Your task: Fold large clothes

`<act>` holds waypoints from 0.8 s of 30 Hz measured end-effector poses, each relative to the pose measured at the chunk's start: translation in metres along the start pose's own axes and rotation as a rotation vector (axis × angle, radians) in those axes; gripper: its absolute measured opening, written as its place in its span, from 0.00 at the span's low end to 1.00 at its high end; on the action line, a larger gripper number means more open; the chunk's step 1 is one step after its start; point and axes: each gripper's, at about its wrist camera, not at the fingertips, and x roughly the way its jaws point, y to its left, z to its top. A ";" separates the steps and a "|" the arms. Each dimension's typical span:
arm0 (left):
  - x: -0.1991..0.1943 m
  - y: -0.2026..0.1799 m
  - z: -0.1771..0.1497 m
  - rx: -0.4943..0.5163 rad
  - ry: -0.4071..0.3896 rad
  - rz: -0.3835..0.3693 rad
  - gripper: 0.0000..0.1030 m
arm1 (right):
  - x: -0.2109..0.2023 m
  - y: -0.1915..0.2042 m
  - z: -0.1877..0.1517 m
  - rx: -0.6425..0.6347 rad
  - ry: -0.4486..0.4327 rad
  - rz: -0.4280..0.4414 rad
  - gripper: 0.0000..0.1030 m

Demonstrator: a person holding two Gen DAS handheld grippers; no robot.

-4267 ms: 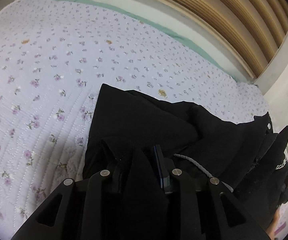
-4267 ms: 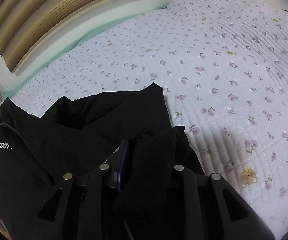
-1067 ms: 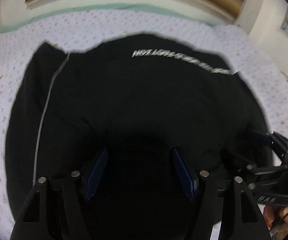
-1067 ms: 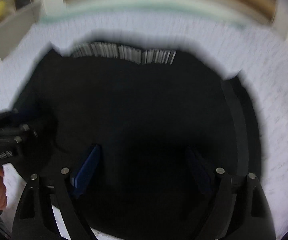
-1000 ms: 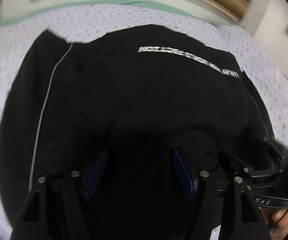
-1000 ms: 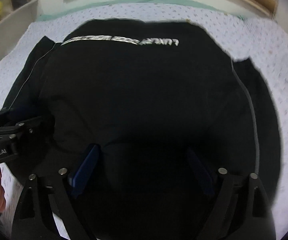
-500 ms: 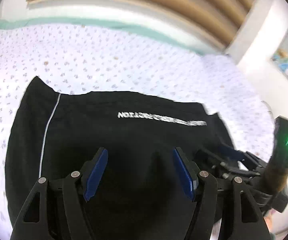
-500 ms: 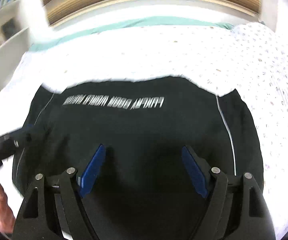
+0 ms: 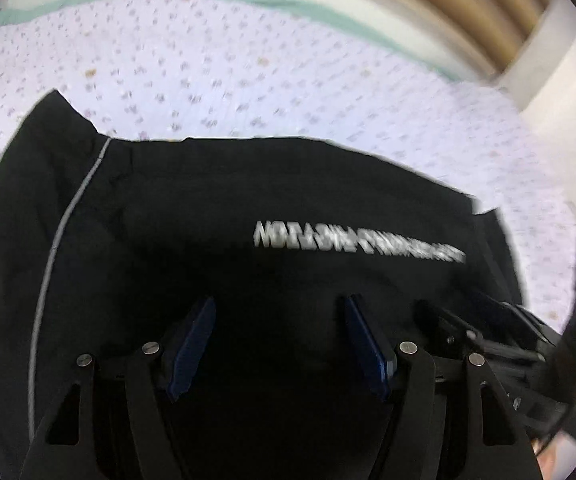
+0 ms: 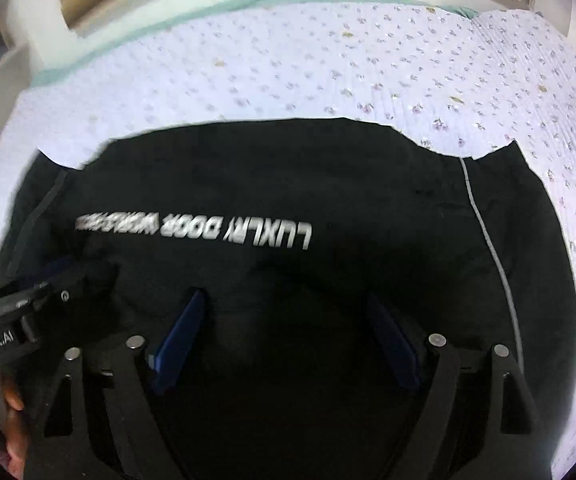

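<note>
Hovering over a black garment [image 9: 247, 208] laid flat on the floral quilted bedspread [image 9: 247, 80].

The garment lies spread on the bedspread, white lettering [image 10: 195, 230] across its middle, thin grey piping [image 9: 53, 240] along each side. Left gripper [image 9: 279, 344]: jaws released, blue pads [image 9: 191, 344] apart, nothing between them. Right gripper [image 10: 283, 340]: jaws released; they have just been opening, nothing between them. Both grippers sit side by side above the near edge.
</note>
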 end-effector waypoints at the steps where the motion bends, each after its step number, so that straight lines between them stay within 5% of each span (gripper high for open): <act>1: -0.014 0.000 -0.006 0.003 -0.021 -0.027 0.66 | -0.012 0.000 -0.004 0.000 -0.008 0.031 0.82; 3: -0.046 0.001 -0.021 0.014 -0.073 -0.060 0.66 | -0.042 0.006 -0.021 -0.039 -0.030 0.070 0.83; 8: -0.091 0.002 -0.067 0.072 -0.138 -0.017 0.66 | -0.073 0.024 -0.066 -0.132 -0.047 -0.003 0.83; 13: -0.052 0.020 -0.095 0.033 -0.041 0.044 0.67 | -0.028 0.027 -0.089 -0.138 0.062 -0.047 0.86; 20: -0.042 0.030 -0.092 -0.002 -0.054 0.033 0.68 | -0.027 0.027 -0.106 -0.093 -0.083 -0.060 0.94; 24: -0.055 0.029 -0.091 0.028 -0.045 0.017 0.68 | -0.040 0.025 -0.108 -0.059 -0.054 -0.052 0.94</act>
